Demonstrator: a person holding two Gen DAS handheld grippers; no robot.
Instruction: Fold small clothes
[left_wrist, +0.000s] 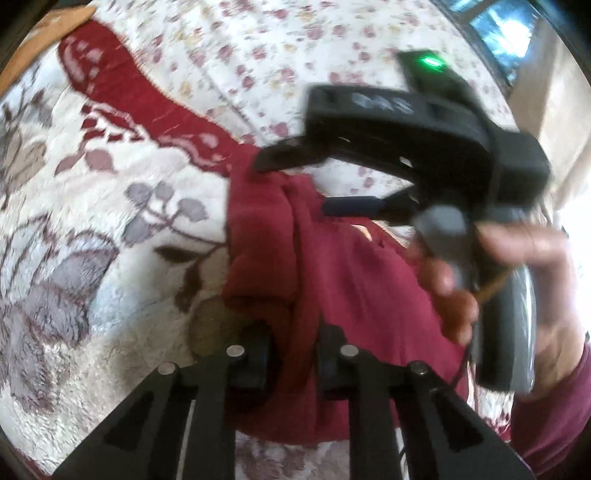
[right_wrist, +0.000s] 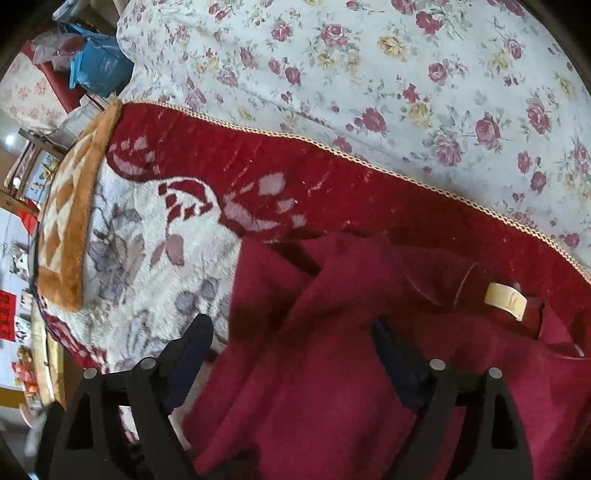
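Note:
A dark red fleece garment (left_wrist: 332, 273) lies bunched on a plush white and red blanket (left_wrist: 92, 221). My left gripper (left_wrist: 293, 354) is shut on a bunched fold of the garment near its lower edge. My right gripper (left_wrist: 291, 184) shows in the left wrist view, held by a hand, open, with its fingers spread over the garment's far edge. In the right wrist view the garment (right_wrist: 332, 362) lies between the spread fingers of my right gripper (right_wrist: 291, 339). A cream label (right_wrist: 505, 298) shows at the garment's collar.
The blanket (right_wrist: 155, 236) has a broad red border and lies on a rose-print bedspread (right_wrist: 406, 74). An orange and white cloth (right_wrist: 70, 206) lies at the blanket's left end. A blue bag (right_wrist: 98, 62) and room clutter lie beyond the bed at far left.

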